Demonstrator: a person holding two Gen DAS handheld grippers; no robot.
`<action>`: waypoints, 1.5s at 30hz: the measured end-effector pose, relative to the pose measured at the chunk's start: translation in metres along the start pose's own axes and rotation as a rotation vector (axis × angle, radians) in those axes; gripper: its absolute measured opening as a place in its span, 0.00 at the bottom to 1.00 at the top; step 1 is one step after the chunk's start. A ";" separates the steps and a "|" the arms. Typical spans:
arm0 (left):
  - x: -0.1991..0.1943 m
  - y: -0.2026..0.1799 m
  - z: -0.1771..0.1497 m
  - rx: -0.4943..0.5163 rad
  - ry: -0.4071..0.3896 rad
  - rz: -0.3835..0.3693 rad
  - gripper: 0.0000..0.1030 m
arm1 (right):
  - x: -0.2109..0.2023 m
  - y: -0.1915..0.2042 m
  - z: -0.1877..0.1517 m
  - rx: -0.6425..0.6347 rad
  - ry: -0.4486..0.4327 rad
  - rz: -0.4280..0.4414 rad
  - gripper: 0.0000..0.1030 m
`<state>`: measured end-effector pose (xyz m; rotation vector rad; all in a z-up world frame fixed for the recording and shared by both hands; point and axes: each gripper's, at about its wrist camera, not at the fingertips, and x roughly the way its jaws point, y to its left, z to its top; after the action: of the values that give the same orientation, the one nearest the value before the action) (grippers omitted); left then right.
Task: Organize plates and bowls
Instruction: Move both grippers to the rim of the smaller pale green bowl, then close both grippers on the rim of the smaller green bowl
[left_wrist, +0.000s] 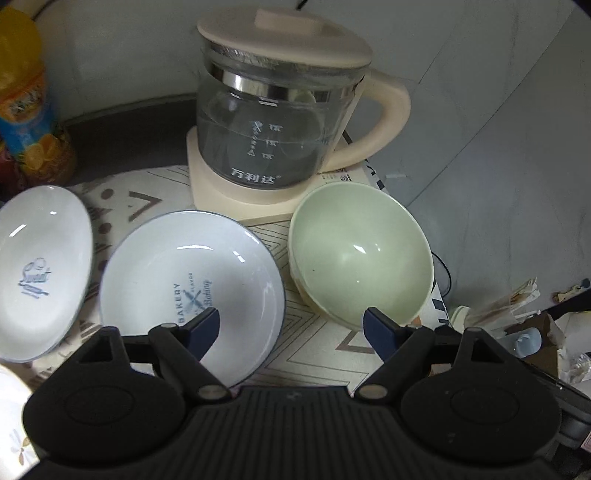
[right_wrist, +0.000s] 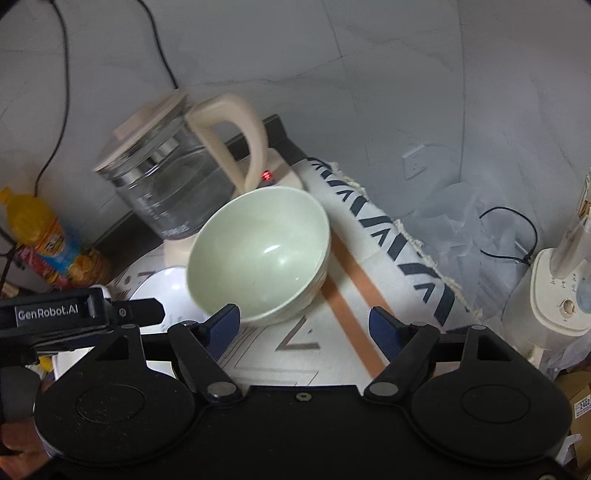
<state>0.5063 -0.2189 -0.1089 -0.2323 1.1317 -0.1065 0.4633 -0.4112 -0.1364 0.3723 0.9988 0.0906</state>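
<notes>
Fingers of both grippers stand apart, empty; beyond the right gripper (right_wrist: 304, 323), the green bowl (right_wrist: 258, 254) looks glazed, slippery, breakable: pinch its rim.

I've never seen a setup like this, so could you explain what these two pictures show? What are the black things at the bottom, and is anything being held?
There is no robot here. A person holds a two-finger grabbing tool in each hand, and a small wide-angle camera on each tool looks forward along its fingers. One picture comes from the left gripper, the other from the right gripper; the black shapes are the tools themselves. Both stand with jaws apart and hold nothing.

On the patterned cloth lie a white plate marked BAKERY, a second white dish and a pale green bowl. Behind them stands a glass kettle on its cream base, with an orange drink bottle at the side.
</notes>
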 end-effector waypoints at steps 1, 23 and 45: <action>0.004 0.001 0.003 -0.005 0.005 -0.002 0.81 | 0.002 0.000 0.002 0.006 0.001 -0.003 0.74; 0.068 0.006 0.050 -0.028 0.044 -0.032 0.75 | 0.070 -0.004 0.038 0.067 0.073 -0.018 0.65; 0.037 -0.001 0.031 -0.025 0.007 -0.054 0.19 | 0.055 0.000 0.027 0.034 0.052 -0.012 0.13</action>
<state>0.5501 -0.2231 -0.1287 -0.2852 1.1340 -0.1412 0.5159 -0.4051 -0.1678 0.3968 1.0548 0.0733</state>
